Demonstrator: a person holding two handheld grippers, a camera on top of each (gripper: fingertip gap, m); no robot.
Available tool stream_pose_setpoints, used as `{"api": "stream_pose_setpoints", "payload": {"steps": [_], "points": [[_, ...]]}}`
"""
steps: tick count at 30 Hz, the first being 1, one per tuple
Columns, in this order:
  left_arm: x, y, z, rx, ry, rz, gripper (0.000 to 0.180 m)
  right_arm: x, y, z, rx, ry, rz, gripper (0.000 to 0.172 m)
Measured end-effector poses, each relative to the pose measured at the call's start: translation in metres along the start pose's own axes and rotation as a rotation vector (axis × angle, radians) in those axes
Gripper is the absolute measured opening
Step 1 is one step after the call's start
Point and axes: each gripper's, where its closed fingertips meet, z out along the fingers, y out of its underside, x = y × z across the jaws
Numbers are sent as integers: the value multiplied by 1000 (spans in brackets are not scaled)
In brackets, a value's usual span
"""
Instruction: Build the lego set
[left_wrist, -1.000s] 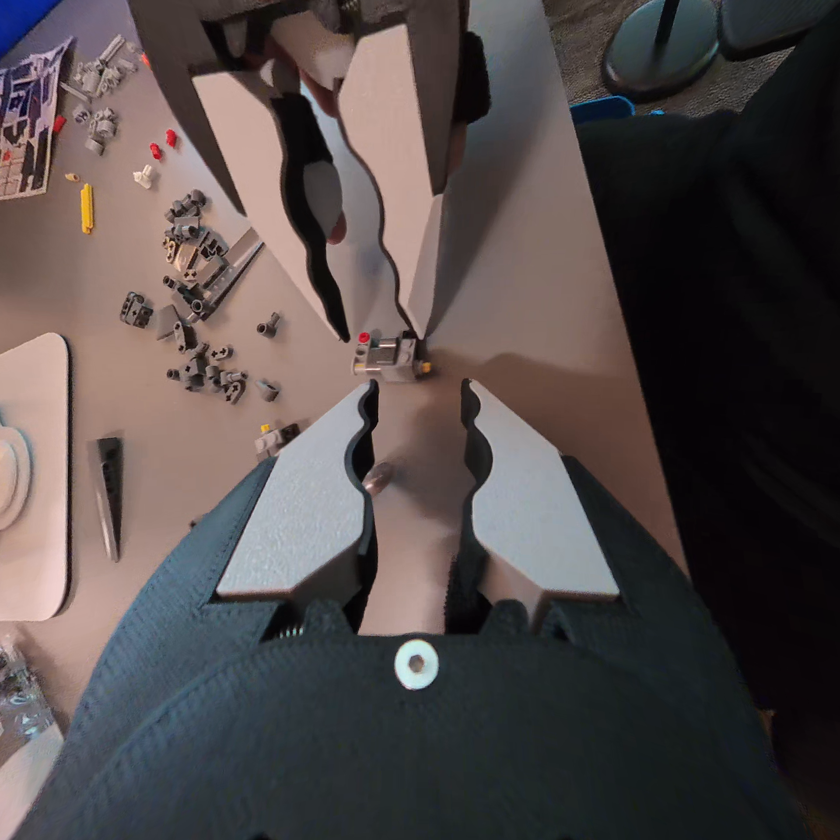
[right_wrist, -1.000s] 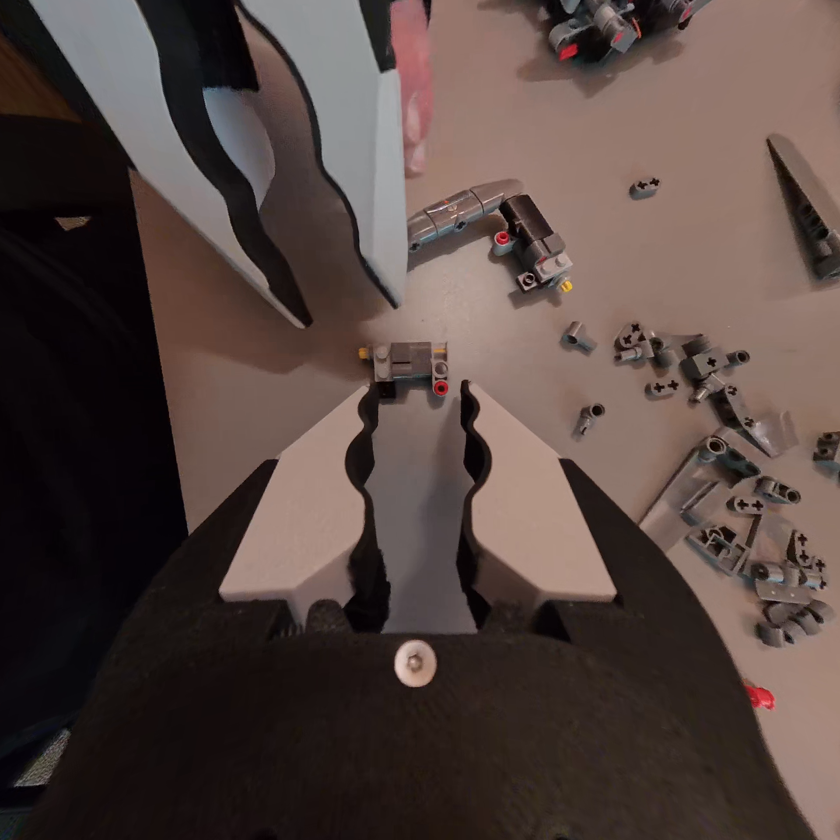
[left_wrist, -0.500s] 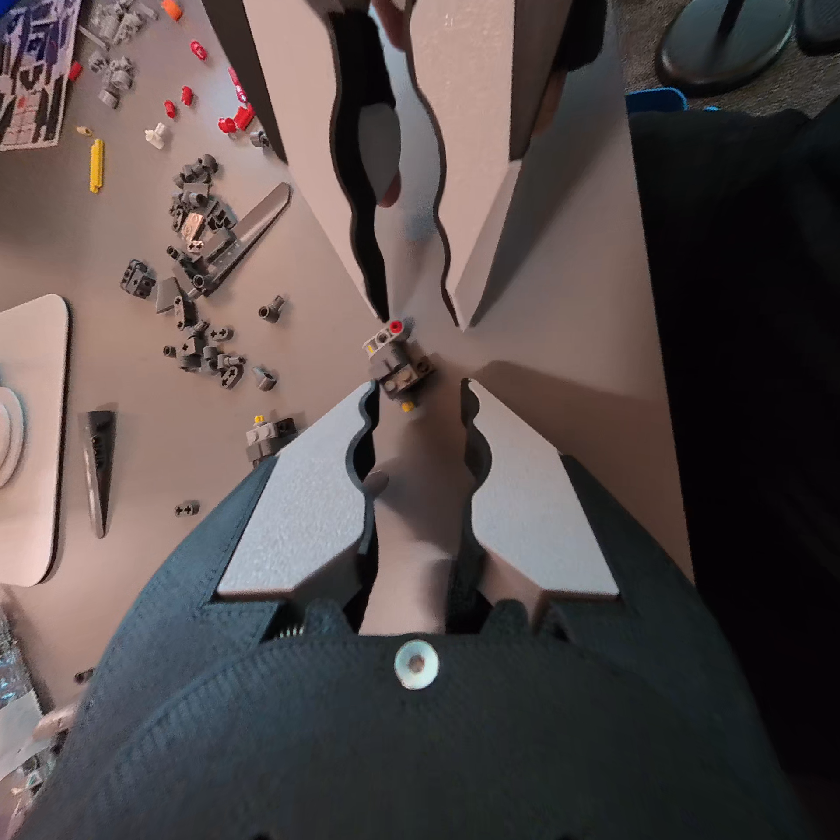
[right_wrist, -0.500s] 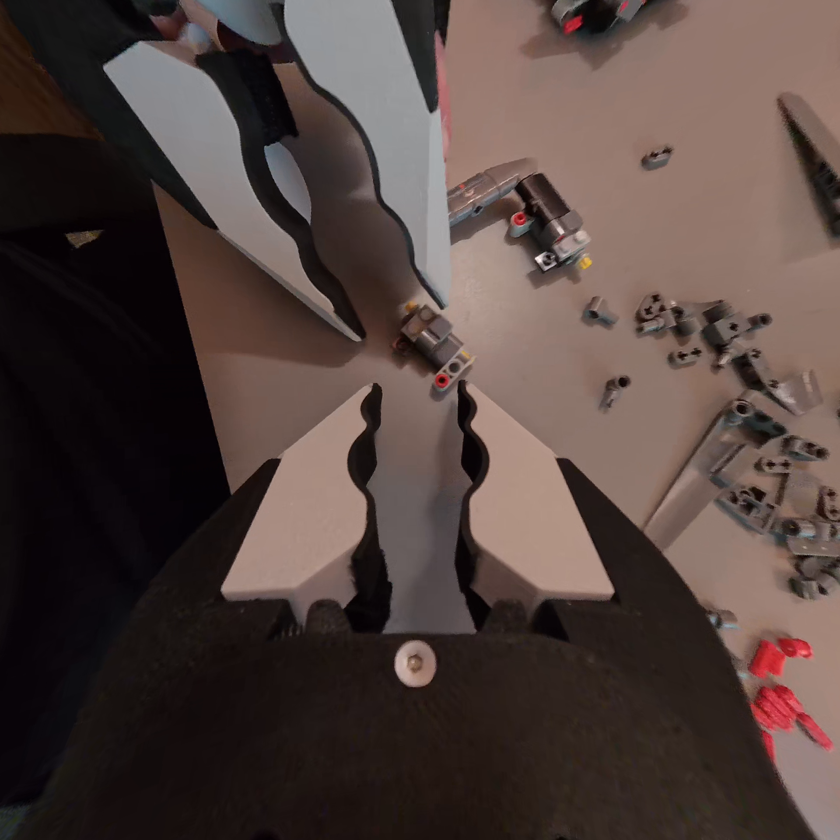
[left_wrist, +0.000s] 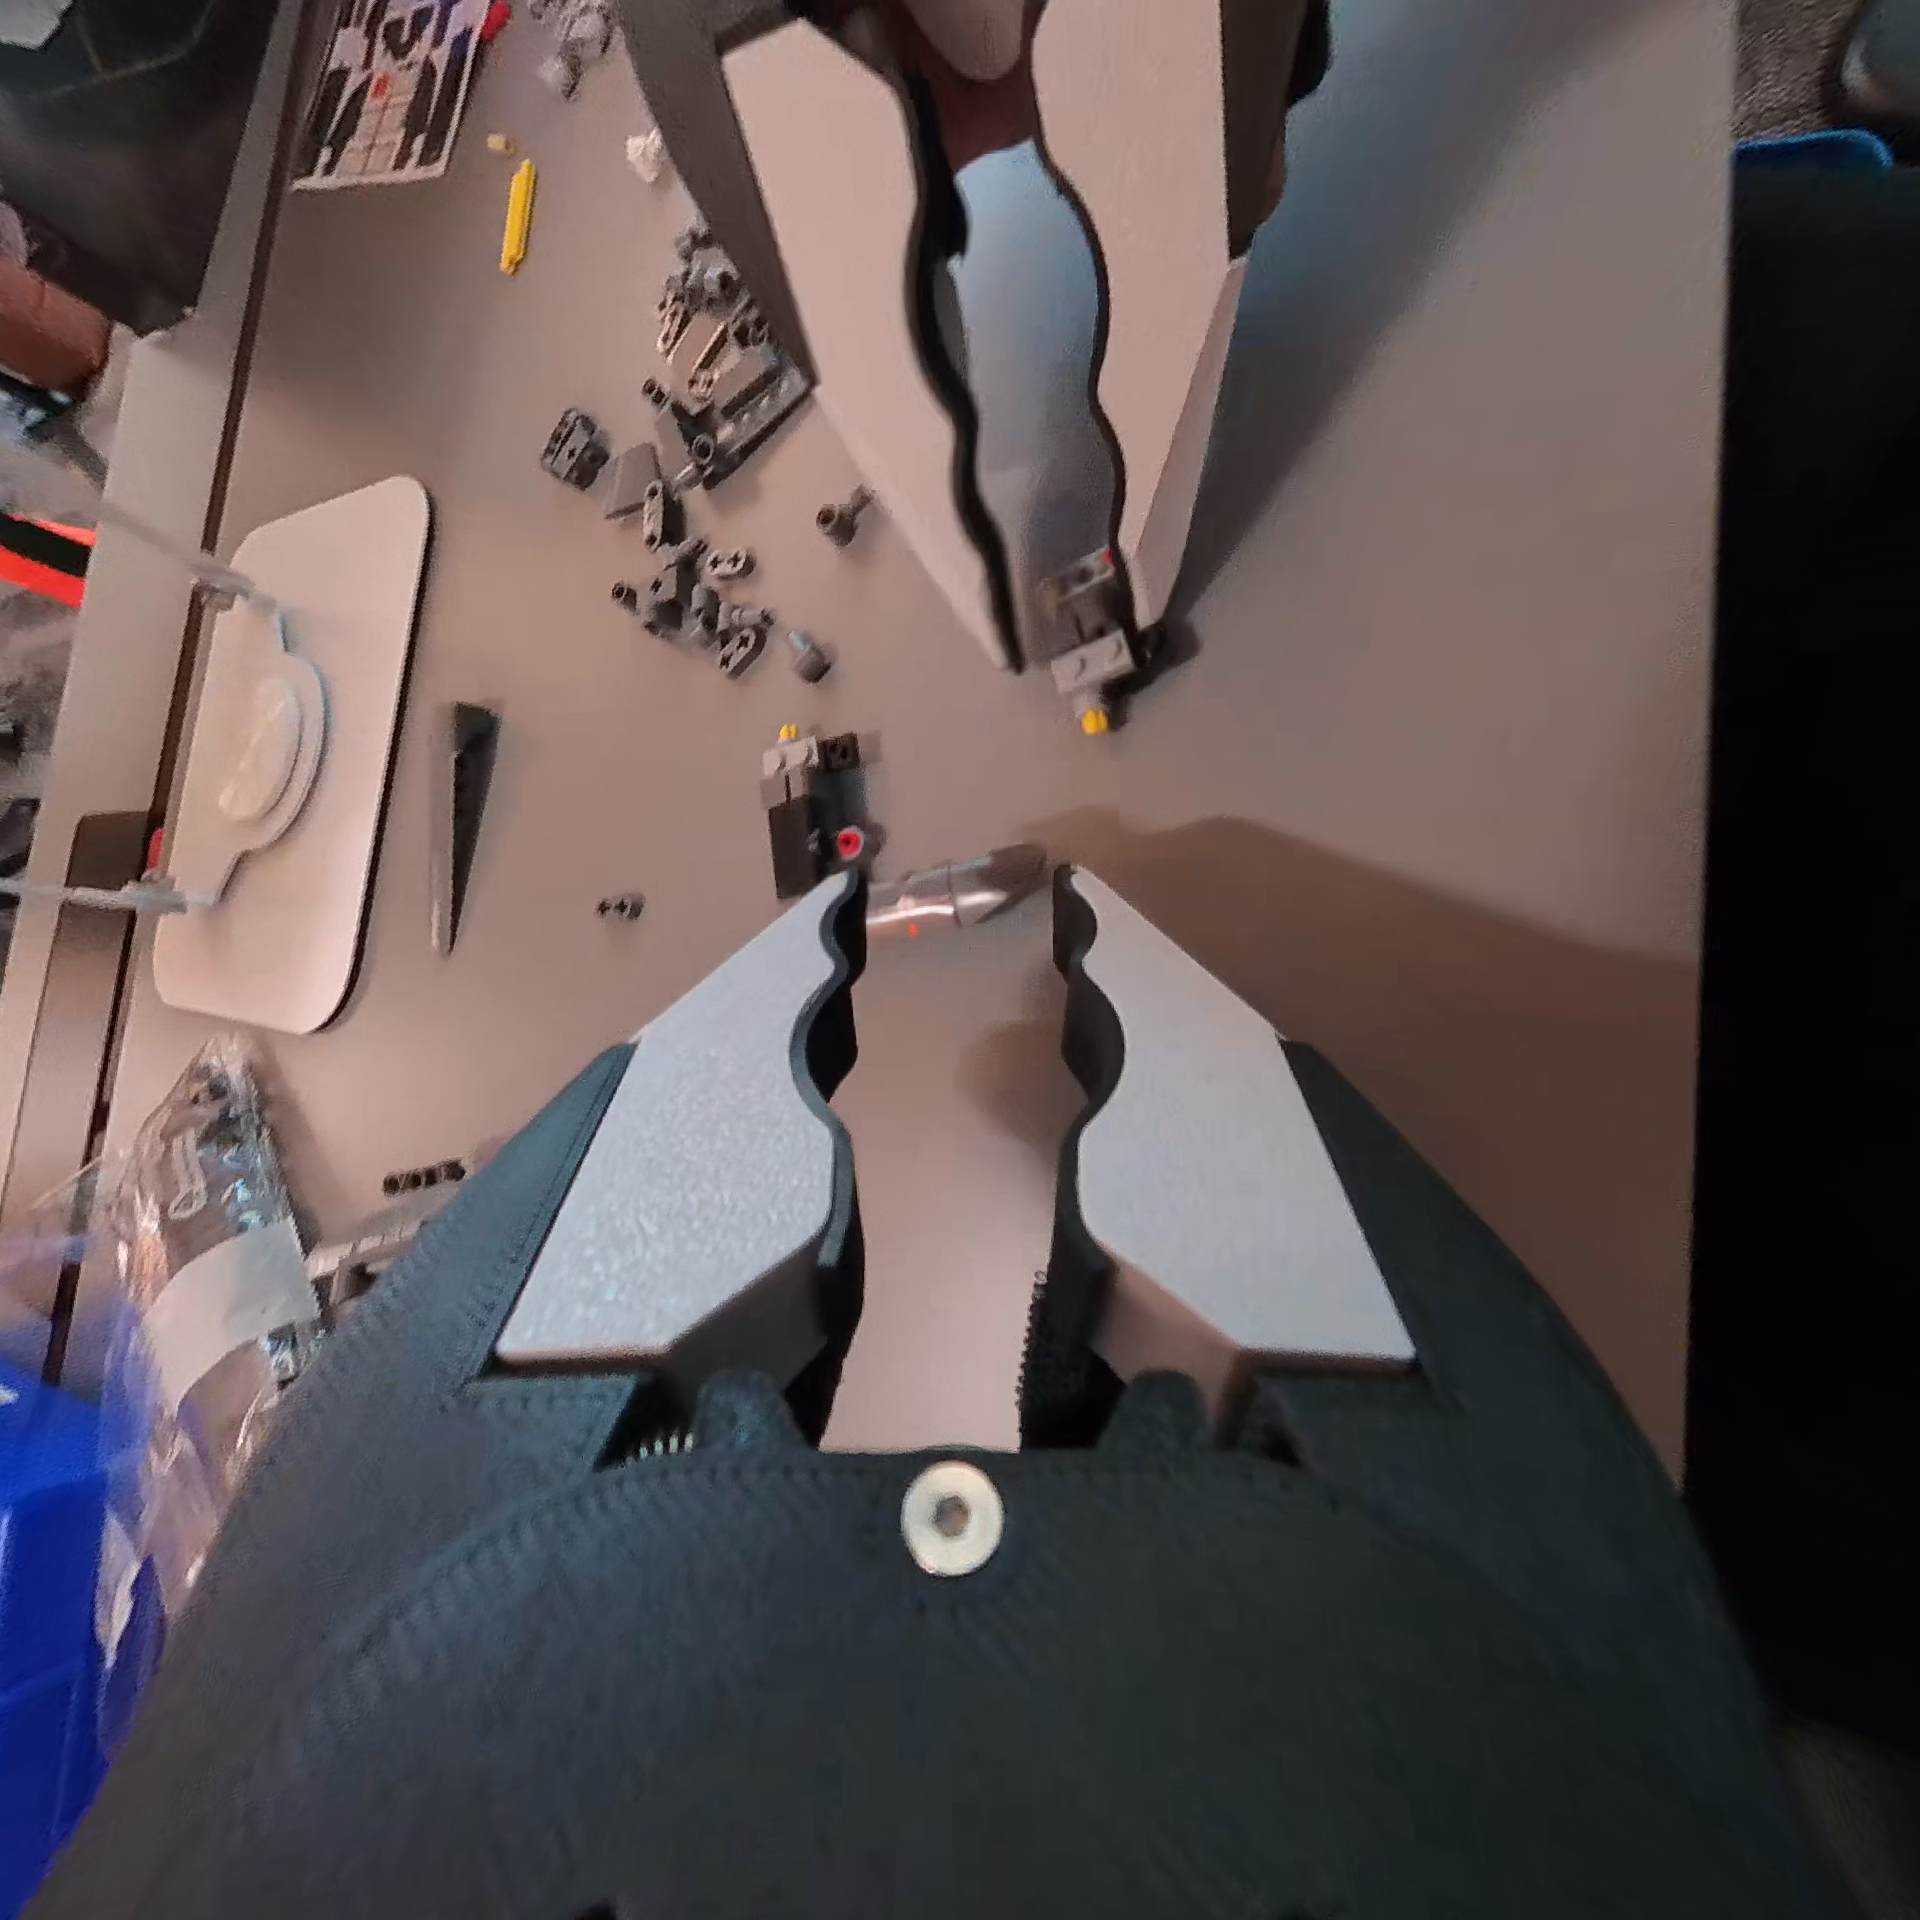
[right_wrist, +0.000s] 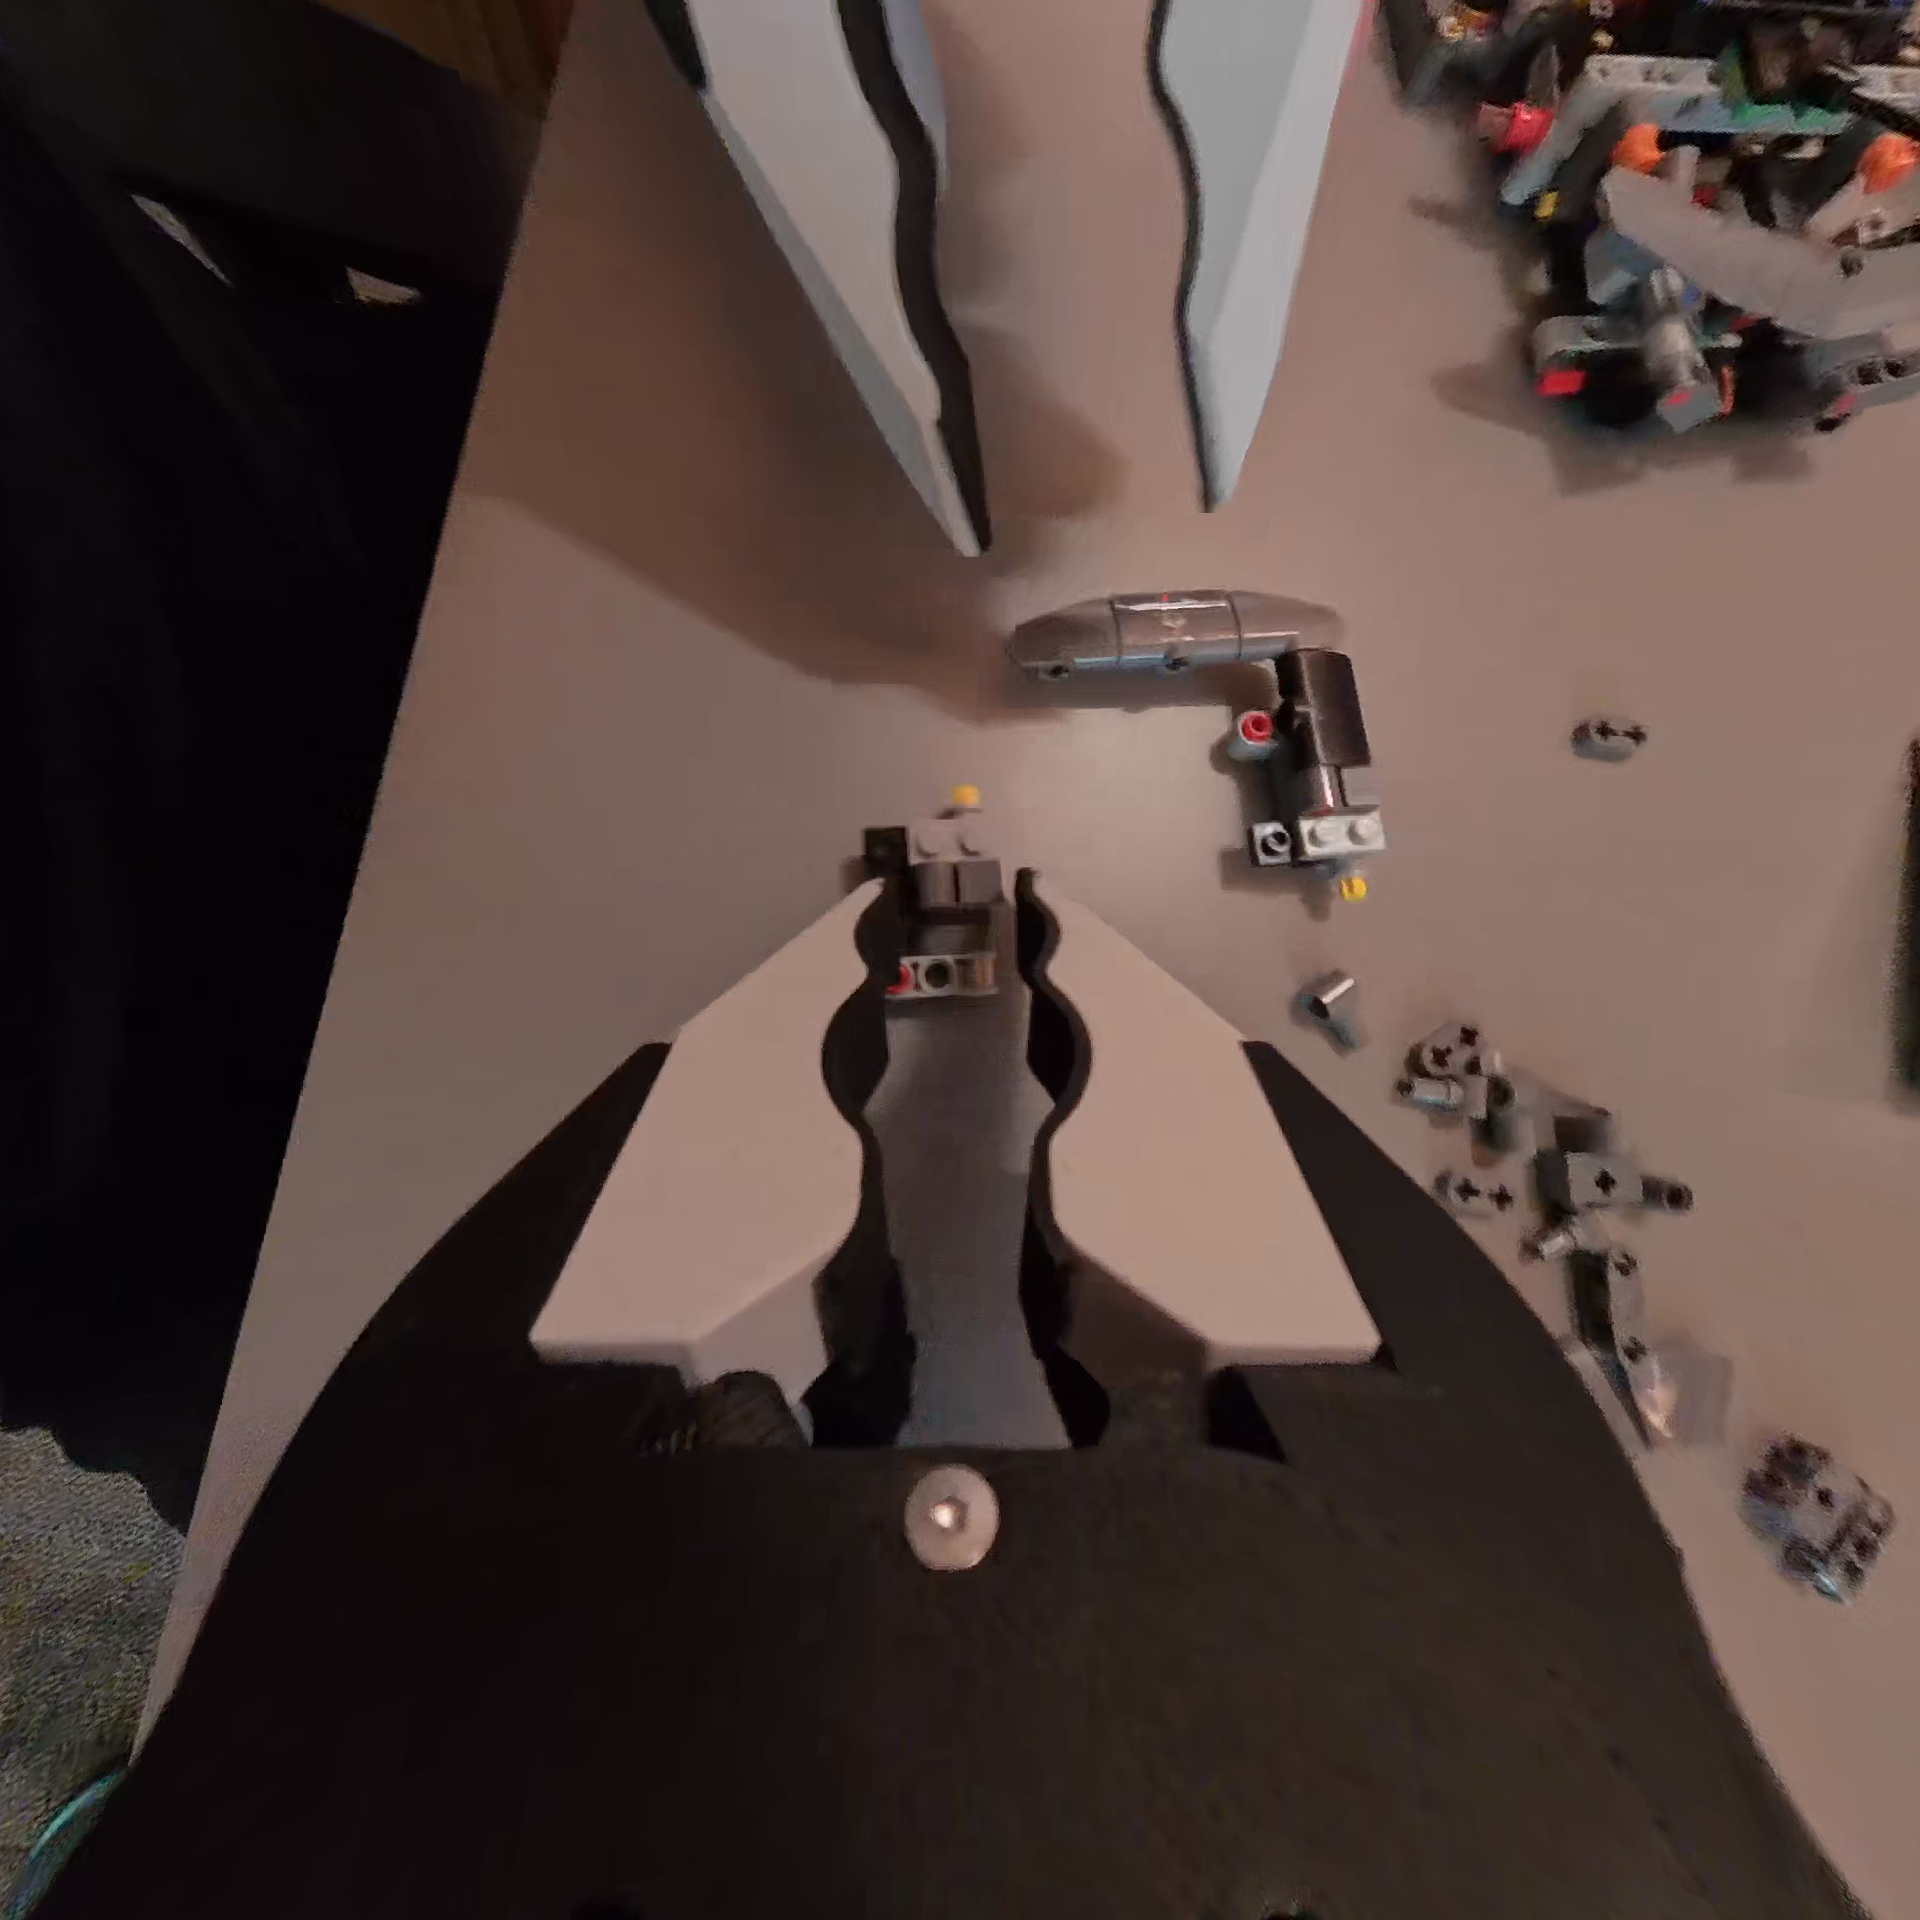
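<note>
My right gripper (right_wrist: 948, 883) is shut on a small grey brick assembly (right_wrist: 940, 914) with a yellow stud at its far end and a red pin at its near end, low over the grey table (right_wrist: 675, 727). The left wrist view shows that assembly (left_wrist: 1089, 623) between the right gripper's fingertips (left_wrist: 1081, 644). My left gripper (left_wrist: 956, 883) is open and empty. A curved grey piece (left_wrist: 951, 894) lies on the table just beyond its tips. A darker assembly with a red pin (left_wrist: 821, 821) lies by its left fingertip. The right wrist view shows both pieces (right_wrist: 1174, 629) (right_wrist: 1309, 769) below the left gripper (right_wrist: 1091, 530).
Loose grey pieces (left_wrist: 707, 582) (right_wrist: 1507, 1153) are scattered on the table. A dark wedge (left_wrist: 462, 810), a white pad (left_wrist: 312, 779) and a yellow rod (left_wrist: 516, 213) lie left. A large brick model (right_wrist: 1714, 260) stands at the far right. A person in dark clothing is at the table edge (left_wrist: 1704, 935). Left tips to right tips: about 6 centimeters.
The right jaws narrowed around the small assembly, which turned to lie along the fingers. The left gripper drew away from it and now hangs over the curved piece and the darker assembly.
</note>
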Motion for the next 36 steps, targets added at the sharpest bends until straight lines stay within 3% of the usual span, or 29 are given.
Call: {"api": "stream_pose_setpoints", "payload": {"steps": [5, 20, 36], "points": [[-6, 15, -2, -9, -69, 53, 32, 1, -4, 5, 35, -38, 36, 13], [-1, 14, 18, 29, -243, 503, 21, 14, -14, 15, 45, -69, 58, 13], [-2, 11, 25, 51, -333, 668, 6, 14, -15, 15, 76, -106, 67, 13]]}}
